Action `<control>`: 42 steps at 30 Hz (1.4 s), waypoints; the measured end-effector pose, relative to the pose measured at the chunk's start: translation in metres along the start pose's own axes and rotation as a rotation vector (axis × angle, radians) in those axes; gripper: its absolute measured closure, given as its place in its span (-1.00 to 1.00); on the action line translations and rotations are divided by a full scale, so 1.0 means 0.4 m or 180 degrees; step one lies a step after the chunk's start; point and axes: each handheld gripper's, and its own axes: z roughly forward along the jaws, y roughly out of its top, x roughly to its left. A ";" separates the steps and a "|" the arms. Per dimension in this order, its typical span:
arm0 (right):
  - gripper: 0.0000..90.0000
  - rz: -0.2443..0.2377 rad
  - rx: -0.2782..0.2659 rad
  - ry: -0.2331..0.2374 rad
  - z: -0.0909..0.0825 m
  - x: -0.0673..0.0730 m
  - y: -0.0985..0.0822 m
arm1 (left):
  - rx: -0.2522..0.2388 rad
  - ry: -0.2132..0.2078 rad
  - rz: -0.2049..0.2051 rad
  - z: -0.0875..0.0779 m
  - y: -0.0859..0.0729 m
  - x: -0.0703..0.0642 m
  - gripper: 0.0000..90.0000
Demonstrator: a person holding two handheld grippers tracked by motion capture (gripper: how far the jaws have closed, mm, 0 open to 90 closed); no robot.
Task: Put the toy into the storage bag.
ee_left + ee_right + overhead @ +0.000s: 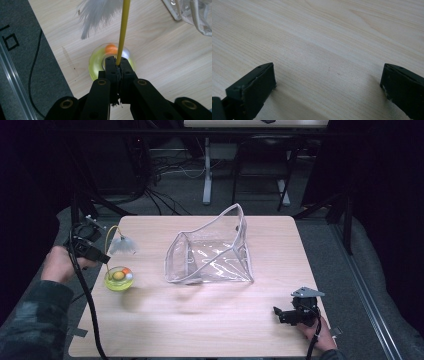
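Our left claw is clamped on one yellow wand with a white feather, directly above one round yellow toy at the tabletop's left edge. Right claw gapes wide, resting near-right. One clear bag sits centre.

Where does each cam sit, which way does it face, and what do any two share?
High view: above the person's side, facing forward and down on the table; forearms, hands, left gripper and right gripper show.
Left gripper view: on the left gripper, facing down along its shut jaws at the yellow stick, white feather and yellow-green toy.
Right gripper view: on the right gripper, low over bare wood; open jaws show.
Shared: high and left gripper views both show stick, feather, toy and clear bag.
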 end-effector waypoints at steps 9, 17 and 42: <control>-1.00 -0.0006 0.0005 0.0003 0.000 0.000 0.000 | 0.0043 0.0037 -0.0039 -0.010 0.032 0.018 0.97; -1.00 -0.0006 0.0007 0.0002 0.000 0.000 0.000 | 0.0057 0.0067 -0.0054 -0.018 0.074 0.029 0.96; -1.00 -0.0014 0.0001 0.0007 0.000 0.000 0.000 | 0.0000 0.0144 -0.0008 -0.055 0.157 0.029 0.96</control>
